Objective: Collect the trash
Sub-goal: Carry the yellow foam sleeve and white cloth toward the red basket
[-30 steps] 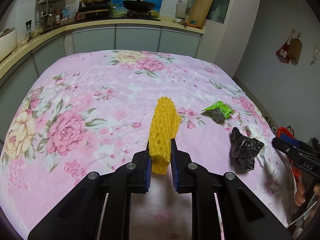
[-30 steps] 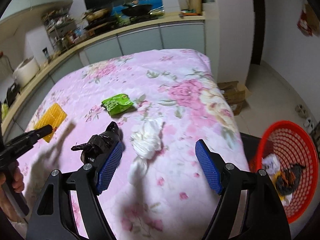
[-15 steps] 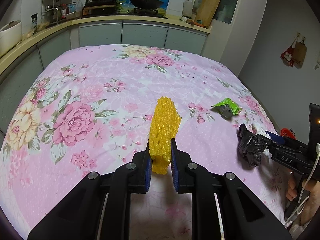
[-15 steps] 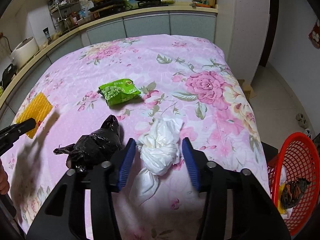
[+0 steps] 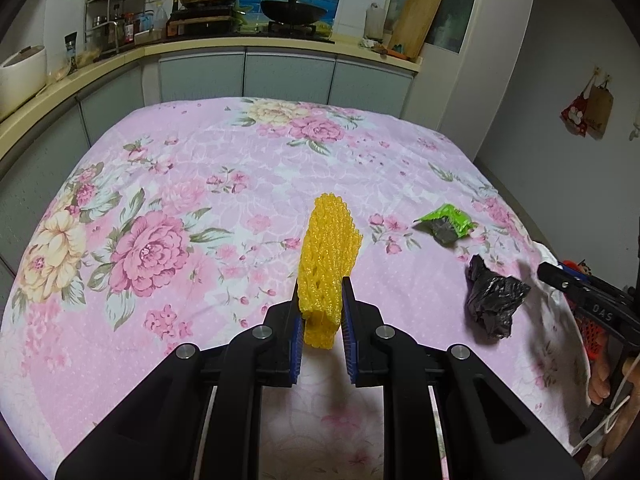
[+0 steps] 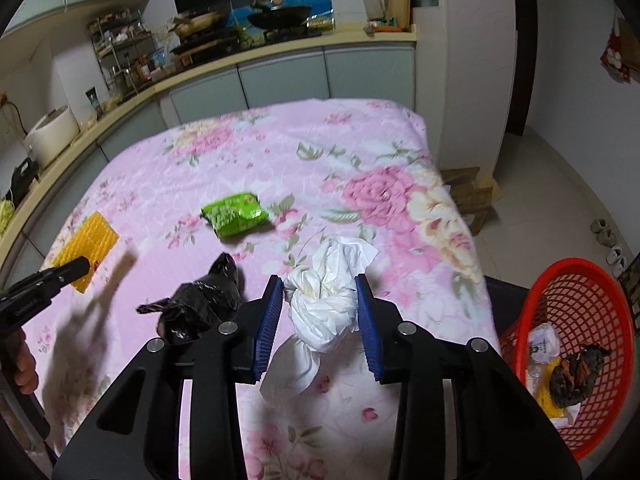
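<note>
My left gripper [image 5: 320, 292] is shut on a yellow foam net [image 5: 328, 256], held upright above the pink flowered cloth [image 5: 200, 160]. My right gripper [image 6: 319, 282] has its blue pads pressed on a crumpled white wad [image 6: 320, 312], and its jaws are still closing. The wad's tail hangs down to the cloth. A black crumpled bag [image 6: 200, 304] lies just left of the right gripper. Further back lies a green snack packet [image 6: 236, 214]. The yellow net [image 6: 86, 246] also shows at the far left of the right wrist view.
A red mesh basket [image 6: 580, 280] with some trash in it stands on the floor to the right of the table. A kitchen counter [image 5: 280, 44] with pots runs along the back. Cardboard boxes [image 6: 472, 192] sit on the floor by the table's far right corner.
The right gripper went from wide open to closed around the white wad, and the wad has lifted slightly. The left gripper still holds the yellow net in the same place.
</note>
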Demonstrator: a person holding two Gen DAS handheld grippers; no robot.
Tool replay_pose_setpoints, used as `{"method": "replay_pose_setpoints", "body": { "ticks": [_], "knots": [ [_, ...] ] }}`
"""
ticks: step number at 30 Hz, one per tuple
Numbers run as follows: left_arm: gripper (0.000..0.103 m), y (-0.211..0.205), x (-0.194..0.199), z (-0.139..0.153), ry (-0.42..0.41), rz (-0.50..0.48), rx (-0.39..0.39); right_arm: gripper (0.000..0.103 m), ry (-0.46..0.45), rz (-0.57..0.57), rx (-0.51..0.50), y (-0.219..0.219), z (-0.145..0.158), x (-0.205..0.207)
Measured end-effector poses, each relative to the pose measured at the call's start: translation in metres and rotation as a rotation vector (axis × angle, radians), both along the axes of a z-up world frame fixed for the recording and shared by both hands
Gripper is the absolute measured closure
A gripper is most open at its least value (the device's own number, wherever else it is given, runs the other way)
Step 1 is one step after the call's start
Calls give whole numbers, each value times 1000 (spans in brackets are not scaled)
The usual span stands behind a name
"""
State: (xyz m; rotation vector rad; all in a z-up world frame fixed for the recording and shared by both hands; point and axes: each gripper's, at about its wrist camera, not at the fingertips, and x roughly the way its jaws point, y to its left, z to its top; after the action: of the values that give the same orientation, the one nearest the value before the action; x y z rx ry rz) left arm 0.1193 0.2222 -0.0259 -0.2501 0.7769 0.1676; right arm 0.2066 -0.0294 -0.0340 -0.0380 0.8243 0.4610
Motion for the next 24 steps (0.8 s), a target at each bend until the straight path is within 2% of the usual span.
{"method": "replay_pose_setpoints", "body": {
  "ticks": [12, 24],
  "knots": [
    [87, -12, -2, 30, -65, -6, 19, 67, -83, -20, 75, -21, 38, -22],
    [87, -56, 15, 59, -124, -113, 41, 67, -164, -59, 113, -46, 69, -35]
  ]
}}
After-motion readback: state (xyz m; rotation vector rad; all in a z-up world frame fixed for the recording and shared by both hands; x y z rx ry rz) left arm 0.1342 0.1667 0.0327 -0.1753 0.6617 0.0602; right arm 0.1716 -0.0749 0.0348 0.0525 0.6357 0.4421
